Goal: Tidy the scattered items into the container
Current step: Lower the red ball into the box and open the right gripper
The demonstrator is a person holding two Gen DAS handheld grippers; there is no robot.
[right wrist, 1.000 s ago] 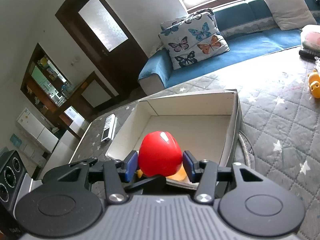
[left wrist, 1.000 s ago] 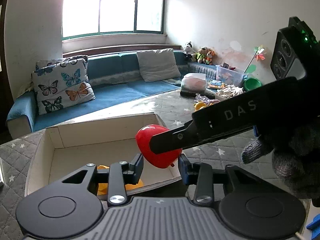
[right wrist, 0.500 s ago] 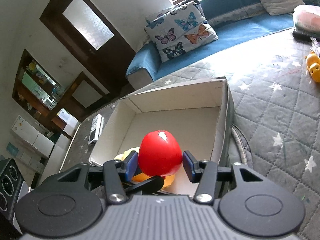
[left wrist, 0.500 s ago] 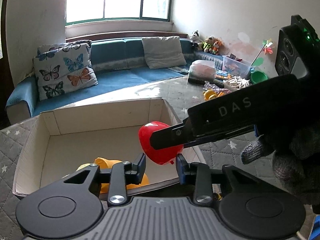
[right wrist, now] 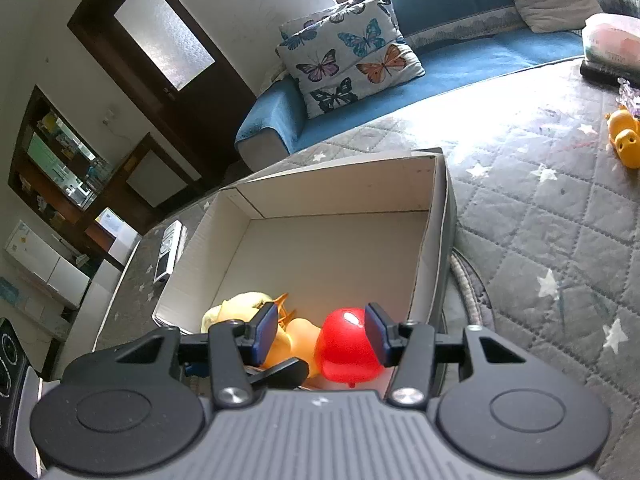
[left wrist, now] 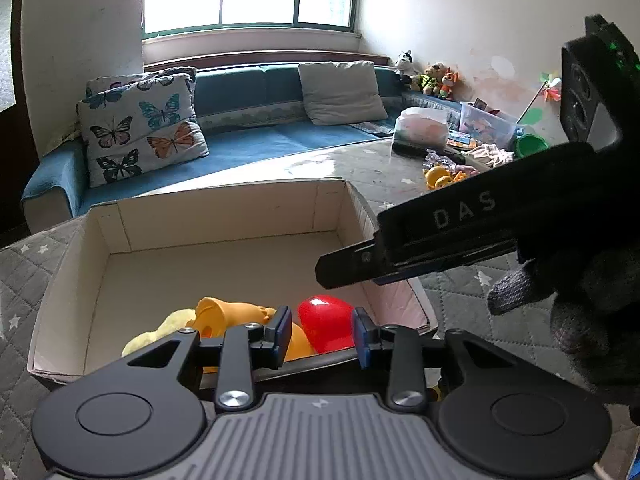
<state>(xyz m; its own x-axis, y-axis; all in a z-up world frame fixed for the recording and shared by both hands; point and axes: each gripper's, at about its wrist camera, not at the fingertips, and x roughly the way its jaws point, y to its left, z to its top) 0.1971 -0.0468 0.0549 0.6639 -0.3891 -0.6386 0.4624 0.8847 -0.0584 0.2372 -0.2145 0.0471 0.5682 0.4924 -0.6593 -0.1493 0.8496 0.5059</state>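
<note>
A red apple-shaped toy lies in the near right corner of the open cardboard box, beside an orange toy and a pale yellow one. My right gripper hangs open just above the red toy, with its pads off it. In the left wrist view, the right gripper stands clear above the toy, held by a gloved hand. My left gripper is open over the box's near wall, holding nothing.
A yellow duck toy lies on the grey quilted mat to the right, near a clutter of toys and a plastic tub. A remote rests left of the box. A blue sofa with cushions runs behind.
The red toy has left the right gripper's jaws and now rests in the box. Both grippers sank toward the box. The left jaws narrowed a little.
</note>
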